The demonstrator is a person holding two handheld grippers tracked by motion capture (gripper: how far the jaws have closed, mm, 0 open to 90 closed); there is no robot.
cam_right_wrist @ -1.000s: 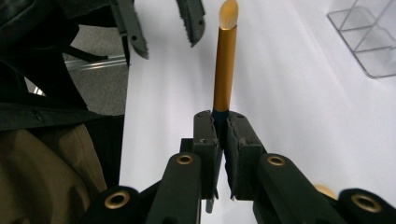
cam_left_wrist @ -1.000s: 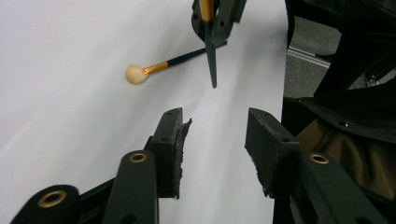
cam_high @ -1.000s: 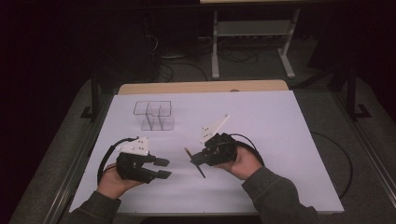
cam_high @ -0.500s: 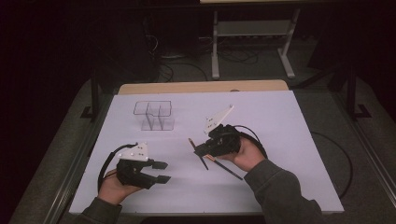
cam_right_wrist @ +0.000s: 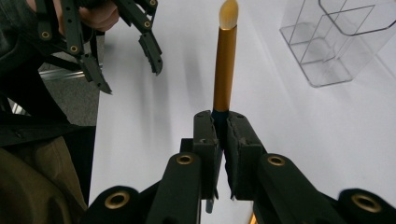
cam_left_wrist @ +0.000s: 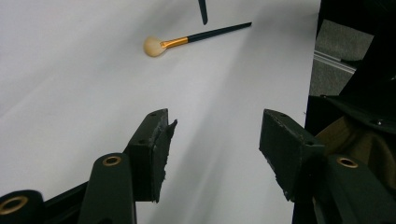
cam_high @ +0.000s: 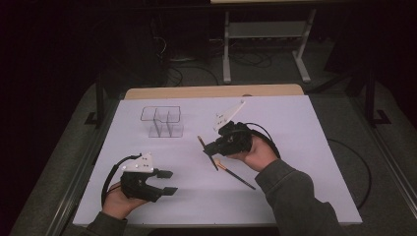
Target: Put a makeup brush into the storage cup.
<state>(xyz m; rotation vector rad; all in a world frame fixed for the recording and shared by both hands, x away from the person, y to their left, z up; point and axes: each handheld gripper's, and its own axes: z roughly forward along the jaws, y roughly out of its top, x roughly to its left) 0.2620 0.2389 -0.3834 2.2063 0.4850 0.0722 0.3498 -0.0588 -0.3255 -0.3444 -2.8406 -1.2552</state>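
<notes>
My right gripper (cam_high: 210, 149) hovers over the middle of the white table, shut on a makeup brush (cam_right_wrist: 224, 65) with a gold ferrule and cream tip; in the high view this brush (cam_high: 207, 152) hangs steeply. A second brush (cam_high: 236, 177) with a dark handle lies flat just nearer the person, and shows again as the lying brush (cam_left_wrist: 187, 41) ahead of my left gripper (cam_left_wrist: 217, 123). The left gripper (cam_high: 168, 182) is open and empty, low at the near left. A clear divided organizer (cam_high: 162, 123) stands beyond, with its compartments (cam_right_wrist: 341, 37) to the right of the held brush.
The white table top (cam_high: 305, 147) has open room at the right and far side. Its near edge runs just below the hands. Cables trail from both grippers. A metal stand (cam_high: 265, 44) is on the floor beyond the table.
The right gripper has moved away from the person with its brush, uncovering the second brush on the table. The left gripper drew back slightly toward the near edge.
</notes>
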